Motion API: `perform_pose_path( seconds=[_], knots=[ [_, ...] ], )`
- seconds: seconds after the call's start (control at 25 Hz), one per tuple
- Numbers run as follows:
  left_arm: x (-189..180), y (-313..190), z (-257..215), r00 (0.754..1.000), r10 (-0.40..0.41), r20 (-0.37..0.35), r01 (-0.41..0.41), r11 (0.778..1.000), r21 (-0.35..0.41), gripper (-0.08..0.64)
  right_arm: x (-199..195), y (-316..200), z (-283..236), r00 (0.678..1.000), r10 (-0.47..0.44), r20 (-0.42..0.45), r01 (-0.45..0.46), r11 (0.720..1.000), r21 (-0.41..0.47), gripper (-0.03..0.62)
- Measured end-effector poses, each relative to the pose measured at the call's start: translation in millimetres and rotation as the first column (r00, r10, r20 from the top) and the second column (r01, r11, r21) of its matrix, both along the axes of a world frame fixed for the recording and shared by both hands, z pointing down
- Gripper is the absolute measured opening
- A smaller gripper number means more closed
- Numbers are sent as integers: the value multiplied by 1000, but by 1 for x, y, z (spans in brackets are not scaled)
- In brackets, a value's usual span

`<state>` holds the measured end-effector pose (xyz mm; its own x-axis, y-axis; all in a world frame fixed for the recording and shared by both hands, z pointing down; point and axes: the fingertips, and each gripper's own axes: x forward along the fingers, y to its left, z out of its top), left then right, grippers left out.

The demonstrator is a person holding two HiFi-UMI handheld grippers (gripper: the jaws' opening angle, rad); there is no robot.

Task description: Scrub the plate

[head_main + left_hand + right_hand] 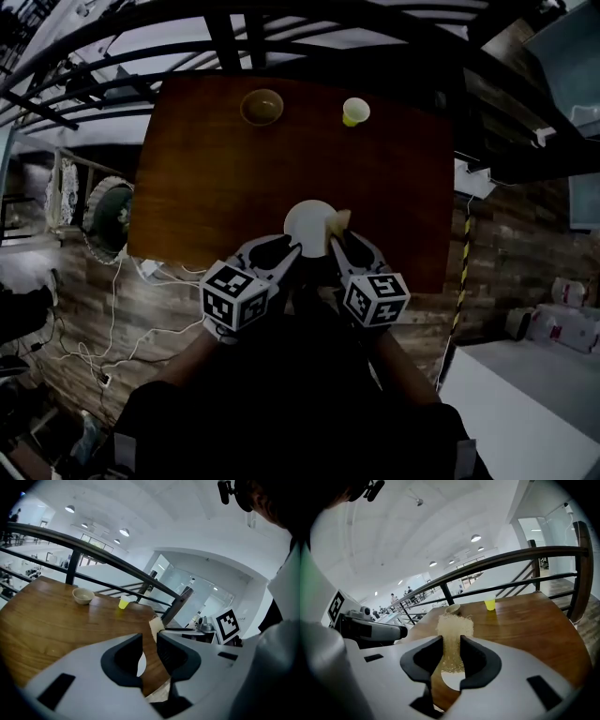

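Right gripper (451, 654) is clamped on the beige scrubber (453, 629) at the plate's (307, 225) 3 o'clock edge; left gripper (149, 649) pinches its 7 o'clock rim.

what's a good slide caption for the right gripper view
Right gripper clamps a beige scrubber over the white plate on a wooden table, with a bowl and yellow cup beyond.
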<state>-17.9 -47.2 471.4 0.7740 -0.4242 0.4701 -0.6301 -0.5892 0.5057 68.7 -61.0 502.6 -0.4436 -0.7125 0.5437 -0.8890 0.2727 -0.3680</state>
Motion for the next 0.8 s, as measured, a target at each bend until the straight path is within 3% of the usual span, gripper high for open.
perform_pose_path(
  seconds=[0.16, 0.28, 0.36, 0.8],
  knots=[
    [-2, -3, 36, 995, 9, 102, -10, 1000, 9, 104, -7, -11, 33, 999, -38, -13, 38, 998, -57, 127],
    [2, -5, 72, 974, 47, 220, -57, 998, 39, 104, -10, -19, 61, 997, -72, -30, 69, 993, -100, 127],
    [8, -5, 96, 960, 86, 268, -94, 995, 17, 104, -13, -25, 81, 995, -93, -26, 88, 986, -144, 127],
    [34, 4, 172, 911, 213, 354, -184, 976, -114, 104, -57, -59, 115, 972, -235, 5, 231, 951, -207, 127]
  ],
)
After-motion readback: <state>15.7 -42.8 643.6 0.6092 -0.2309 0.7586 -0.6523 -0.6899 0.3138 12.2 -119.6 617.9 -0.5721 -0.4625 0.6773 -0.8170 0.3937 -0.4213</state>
